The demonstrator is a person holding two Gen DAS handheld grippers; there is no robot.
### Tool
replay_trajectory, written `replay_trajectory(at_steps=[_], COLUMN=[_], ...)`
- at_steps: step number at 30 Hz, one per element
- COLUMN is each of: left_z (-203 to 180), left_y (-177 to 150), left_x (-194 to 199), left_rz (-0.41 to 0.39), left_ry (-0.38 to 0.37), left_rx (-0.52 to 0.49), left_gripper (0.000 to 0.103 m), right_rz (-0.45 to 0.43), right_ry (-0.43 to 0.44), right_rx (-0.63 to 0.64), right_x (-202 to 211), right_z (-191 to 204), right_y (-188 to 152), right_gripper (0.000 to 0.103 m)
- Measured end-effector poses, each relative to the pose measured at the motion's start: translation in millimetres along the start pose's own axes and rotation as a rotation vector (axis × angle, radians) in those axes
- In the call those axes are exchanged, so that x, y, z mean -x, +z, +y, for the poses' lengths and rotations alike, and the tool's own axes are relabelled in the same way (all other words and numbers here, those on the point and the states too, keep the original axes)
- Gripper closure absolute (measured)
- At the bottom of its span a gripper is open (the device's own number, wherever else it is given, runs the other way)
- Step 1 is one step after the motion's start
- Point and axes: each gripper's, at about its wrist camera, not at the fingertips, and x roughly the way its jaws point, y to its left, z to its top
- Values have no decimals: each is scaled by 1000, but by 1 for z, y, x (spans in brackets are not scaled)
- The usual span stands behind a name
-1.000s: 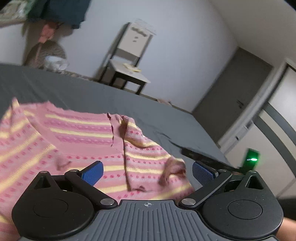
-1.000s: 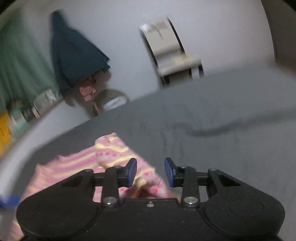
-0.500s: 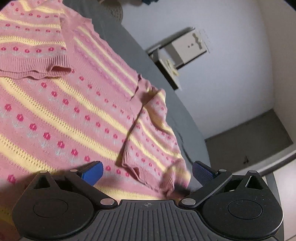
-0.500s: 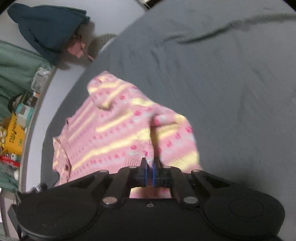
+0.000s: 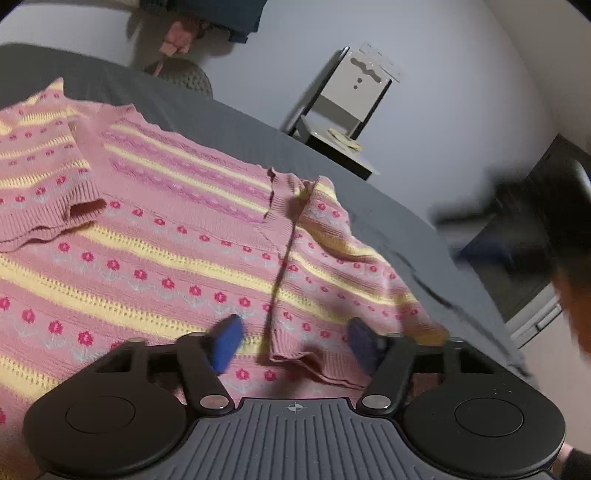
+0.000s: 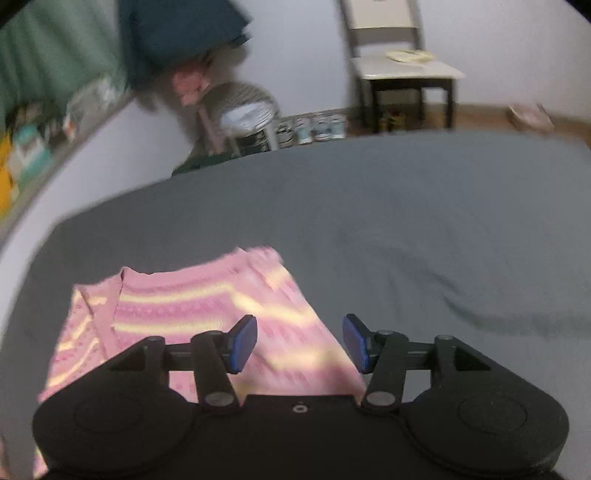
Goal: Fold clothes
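Left gripper: jaws spread, nothing between the blue pads, hovering low over the pink striped sweater. The sweater lies flat on the grey bed, filling the left wrist view from 9 o'clock through centre. One short sleeve is folded in over the body at 10 o'clock. The other sleeve is folded in at centre-right, its ribbed cuff sitting between the two pads, just below them in frame. Neckline shows at about 12 o'clock from the gripper.

Right gripper: jaws spread, holding nothing. In the right wrist view the sweater sits at 9 to 11 o'clock of the gripper, with its near right edge running under the gap between the pads. Whether the pads touch the cloth, cannot tell; frame is motion-blurred. Bare grey bed sheet runs from 12 to 3 o'clock.

Background: chair against the wall at 1 o'clock, dark garment hanging at 11 o'clock, small stool below it. In the left wrist view a blurred dark shape at 3 o'clock, cannot identify.
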Motion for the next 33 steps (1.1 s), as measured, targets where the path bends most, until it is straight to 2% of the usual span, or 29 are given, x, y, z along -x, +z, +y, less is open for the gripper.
replay_trajectory(at_steps=[3, 5, 7, 9, 10, 11, 13, 17, 23, 27, 29, 31, 33], left_z=[-1, 0, 2, 5, 6, 6, 7, 6, 7, 8, 11, 12, 12], left_y=[1, 2, 3, 5, 5, 5, 5, 6, 15, 18, 18, 18, 19], left_x=[3, 4, 5, 5, 6, 7, 7, 10, 2, 3, 3, 3, 4], left_rz=[-2, -2, -1, 0, -1, -2, -3, -4, 7, 12, 10, 10, 13], left_ry=[9, 14, 12, 4, 1, -3, -9, -13, 11, 27, 25, 22, 11], left_rx=[-35, -55, -70, -78, -86, -95, -113, -130, -129, -152, -149, -148, -145], left_gripper=[56, 61, 70, 74, 75, 76, 76, 76, 76, 76, 76, 76, 75], right_rz=[73, 138, 201, 257, 279, 301, 303, 219, 141, 82, 64, 22, -10], right_ry=[-97, -173, -246, -306, -323, -340, -372, -416, -329, -198, -98, -32, 20], right_rx=[128, 207, 285, 351, 362, 372, 382, 317, 9, -201, -229, -202, -135], right_x=[-42, -69, -94, -113, -120, -127, -135, -134, -147, -143, -129, -107, -81], right_z=[44, 66, 86, 95, 97, 98, 99, 85, 36, -3, -22, -38, -52], right_y=[29, 39, 46, 44, 44, 43, 45, 61, 62, 54, 53, 48, 37], right_gripper=[52, 53, 56, 66, 82, 87, 88, 88, 88, 83, 60, 46, 46])
